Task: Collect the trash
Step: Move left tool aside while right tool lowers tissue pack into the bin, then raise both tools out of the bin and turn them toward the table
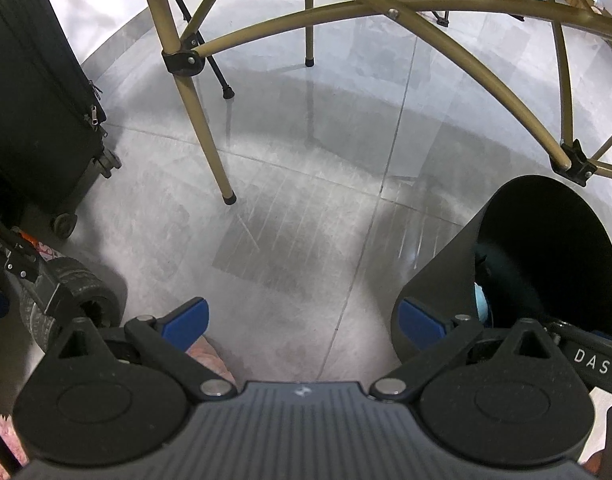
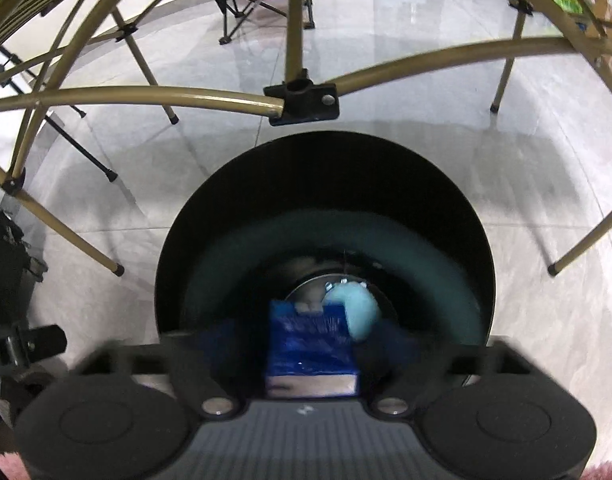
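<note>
Right under my right tongs (image 2: 306,344), low in the middle of the right wrist view, a blue box (image 2: 311,354) sits blurred at the mouth of the black bin (image 2: 325,168), with a pale blue scrap (image 2: 355,308) already lying deeper inside. My right fingers are smeared out to either side and stand spread wide, not pressing on the box, so I judge this is the drop: the box is let go over the bin and looks to be falling in. My left tongs (image 1: 304,316) are spread too, blue fingertips (image 1: 188,318) apart over bare grey floor (image 1: 306,200), pinching nothing. Next I would need to lift the right tongs clear of the rim and look for more trash. Only the right view looks down into the bin and shows the box. Only the left view shows the bin from outside at the lower right of the frame, a black suitcase (image 1: 38,100) at the upper left, and a strip of pink rug (image 1: 210,356) beneath my fingers.
</note>
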`<state>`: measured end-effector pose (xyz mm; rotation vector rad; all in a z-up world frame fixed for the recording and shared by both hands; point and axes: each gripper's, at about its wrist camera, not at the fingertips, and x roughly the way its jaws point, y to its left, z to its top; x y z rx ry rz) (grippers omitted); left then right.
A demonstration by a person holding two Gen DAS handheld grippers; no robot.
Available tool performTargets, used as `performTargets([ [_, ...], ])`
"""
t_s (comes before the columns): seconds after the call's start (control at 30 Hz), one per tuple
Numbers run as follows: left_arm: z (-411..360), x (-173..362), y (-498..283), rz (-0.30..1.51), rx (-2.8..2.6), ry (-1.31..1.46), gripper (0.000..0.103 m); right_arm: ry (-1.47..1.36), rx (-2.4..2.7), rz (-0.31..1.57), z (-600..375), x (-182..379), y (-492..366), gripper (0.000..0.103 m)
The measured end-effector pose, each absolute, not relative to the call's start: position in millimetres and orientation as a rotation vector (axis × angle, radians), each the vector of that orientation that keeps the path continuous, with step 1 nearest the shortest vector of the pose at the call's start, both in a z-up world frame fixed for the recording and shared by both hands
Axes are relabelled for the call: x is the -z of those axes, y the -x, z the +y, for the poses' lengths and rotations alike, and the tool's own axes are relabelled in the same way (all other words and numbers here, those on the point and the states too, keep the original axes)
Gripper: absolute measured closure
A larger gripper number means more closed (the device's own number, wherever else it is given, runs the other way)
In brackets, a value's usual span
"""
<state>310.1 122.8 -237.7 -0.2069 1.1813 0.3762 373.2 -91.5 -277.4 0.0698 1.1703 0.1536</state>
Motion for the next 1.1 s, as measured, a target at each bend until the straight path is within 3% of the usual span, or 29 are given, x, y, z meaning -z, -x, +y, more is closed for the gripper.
performTargets([
  [1.1,116.7,230.5,-309.7,1.160,-0.353,0.199,0.000,-0.081,-0.148,1.185,-98.5,268.2,-367.6,0.000],
])
